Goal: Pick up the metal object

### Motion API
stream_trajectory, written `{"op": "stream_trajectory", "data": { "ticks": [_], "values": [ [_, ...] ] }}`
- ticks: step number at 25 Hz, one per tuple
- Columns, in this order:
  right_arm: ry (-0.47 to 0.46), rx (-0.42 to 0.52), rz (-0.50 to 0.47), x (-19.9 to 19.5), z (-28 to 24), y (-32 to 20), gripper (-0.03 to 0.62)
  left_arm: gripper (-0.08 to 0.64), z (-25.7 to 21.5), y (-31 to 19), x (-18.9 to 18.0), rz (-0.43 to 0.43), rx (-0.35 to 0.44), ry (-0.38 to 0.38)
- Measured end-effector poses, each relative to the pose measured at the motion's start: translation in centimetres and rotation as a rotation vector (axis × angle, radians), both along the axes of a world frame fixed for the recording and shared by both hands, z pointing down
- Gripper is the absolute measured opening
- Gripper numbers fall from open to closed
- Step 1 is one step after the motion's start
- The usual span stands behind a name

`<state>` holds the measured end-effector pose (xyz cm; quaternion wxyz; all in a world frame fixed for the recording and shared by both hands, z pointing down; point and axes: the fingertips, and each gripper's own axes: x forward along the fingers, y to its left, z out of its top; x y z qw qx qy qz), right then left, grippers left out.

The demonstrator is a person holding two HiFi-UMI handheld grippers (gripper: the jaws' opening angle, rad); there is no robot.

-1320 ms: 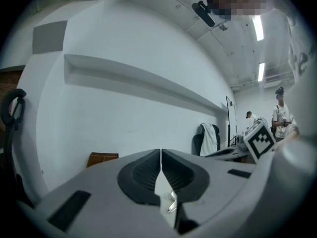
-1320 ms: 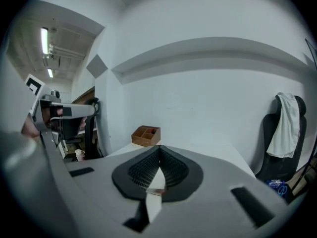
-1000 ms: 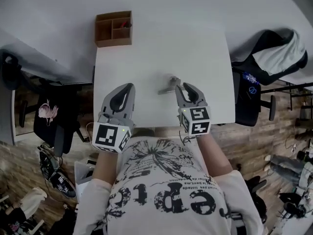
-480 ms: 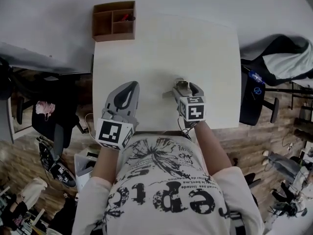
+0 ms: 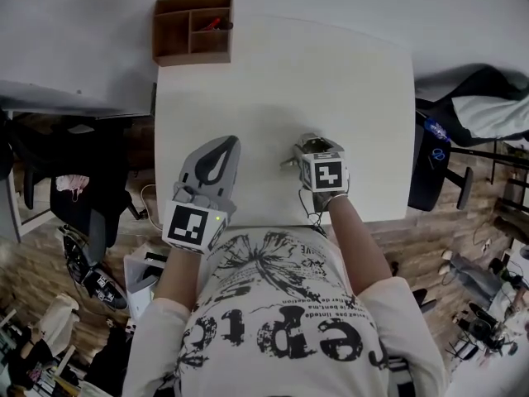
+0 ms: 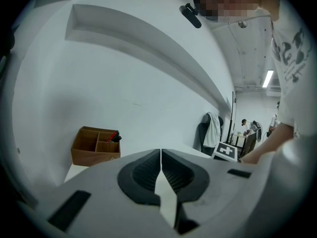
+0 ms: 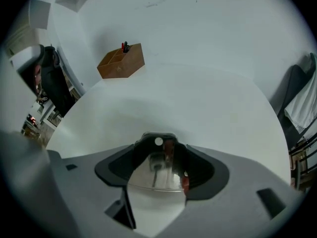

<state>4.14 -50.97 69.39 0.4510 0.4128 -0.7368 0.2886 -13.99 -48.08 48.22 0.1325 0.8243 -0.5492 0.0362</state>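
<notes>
The right tool [image 7: 158,139] is hovering with its jaws spread wide around the metal object [image 7: 159,175], which is lying on the white bench [image 5: 331,81]. The left tool [image 6: 161,157] is waiting alongside, jaws together and empty.

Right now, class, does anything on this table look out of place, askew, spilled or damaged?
Nothing stands out. The wooden organizer sits upright at the table's far left corner, and the metal object lies between the right gripper's parted jaws. No spill or damage shows.
</notes>
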Motion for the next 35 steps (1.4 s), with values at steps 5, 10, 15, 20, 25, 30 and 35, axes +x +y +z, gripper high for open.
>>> {"op": "stream_trajectory", "data": {
  "ticks": [5,10,15,20,25,30,35],
  "values": [
    [0.019,-0.020,0.001,0.1,0.0,0.3,0.282,0.011,-0.2,0.2,-0.1,-0.017,-0.004,0.003],
    [0.001,0.028,0.004,0.0,-1.5,0.4,0.281,0.011,-1.5,1.0,0.0,-0.021,0.028,-0.015],
    [-0.090,0.164,-0.018,-0.6,-6.8,0.4,0.281,0.011,-3.4,2.0,0.9,-0.027,0.054,-0.052],
    [-0.164,0.358,-0.051,-0.3,-15.1,-0.1,0.281,0.011,-7.1,2.7,2.9,-0.019,0.105,-0.061],
    [-0.283,0.546,-0.064,0.7,-23.2,0.1,0.281,0.011,-10.2,2.9,4.5,-0.023,0.169,-0.083],
    [-0.356,0.735,-0.073,2.3,-30.1,0.8,0.281,0.011,-13.5,3.2,5.8,-0.045,0.222,-0.087],
    [-0.437,0.897,-0.075,4.2,-34.8,1.8,0.281,0.011,-15.6,3.5,6.8,-0.068,0.263,-0.110]
  ]
}}
